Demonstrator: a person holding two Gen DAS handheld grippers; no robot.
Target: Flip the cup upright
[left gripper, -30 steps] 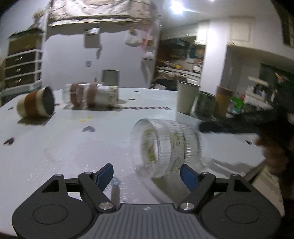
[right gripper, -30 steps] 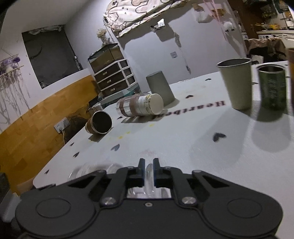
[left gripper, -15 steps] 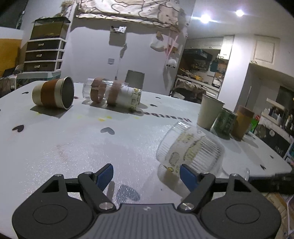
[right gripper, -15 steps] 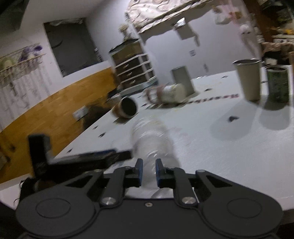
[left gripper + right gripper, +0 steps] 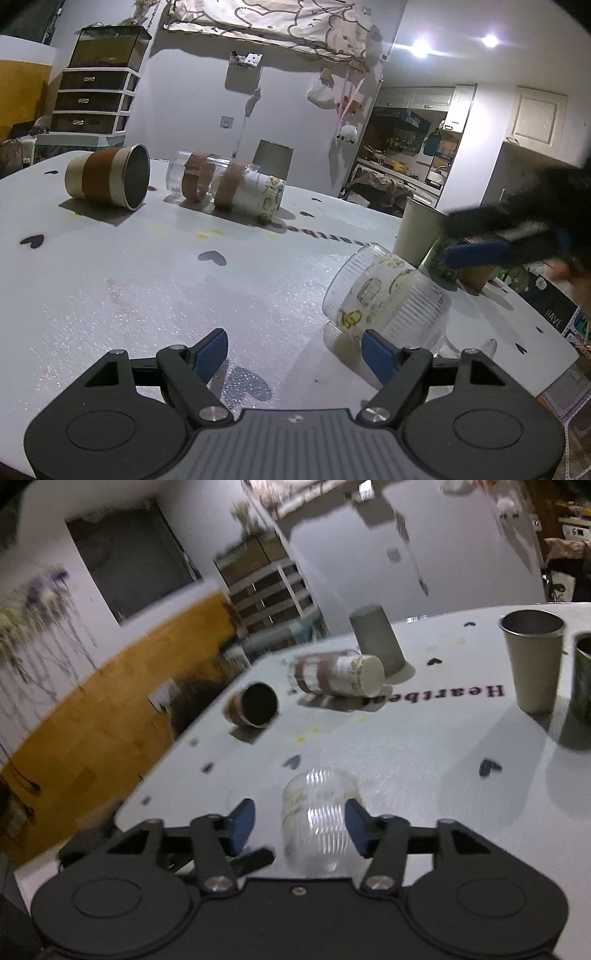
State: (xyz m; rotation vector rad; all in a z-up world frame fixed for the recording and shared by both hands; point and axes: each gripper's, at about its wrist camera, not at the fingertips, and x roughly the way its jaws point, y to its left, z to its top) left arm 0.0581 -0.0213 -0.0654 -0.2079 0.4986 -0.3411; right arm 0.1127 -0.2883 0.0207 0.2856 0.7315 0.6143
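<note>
**Glass cup released by R gripper, left tilted on table**

L wrist view: the ribbed glass cup (image 5: 386, 301) is seen tilted on the white table (image 5: 147, 288), base end raised, just beyond the L gripper (image 5: 293, 350), whose jaws are spread wide w/ nothing between them. 0.5 s ago the cup lay much the same; the R gripper (image 5: 480, 253) is now seen blurred above-right of it, apart.

R wrist view: the R gripper's (image 5: 299, 825) jaws, clamped near-shut 0.5 s ago, are now parted. The cup (image 5: 319, 819) is framed between the fingers; contact can't be confirmed (motion blur). A brown-banded cup (image 5: 253, 705) and taped cup (image 5: 336, 677) are seen lying farther back.
</note>
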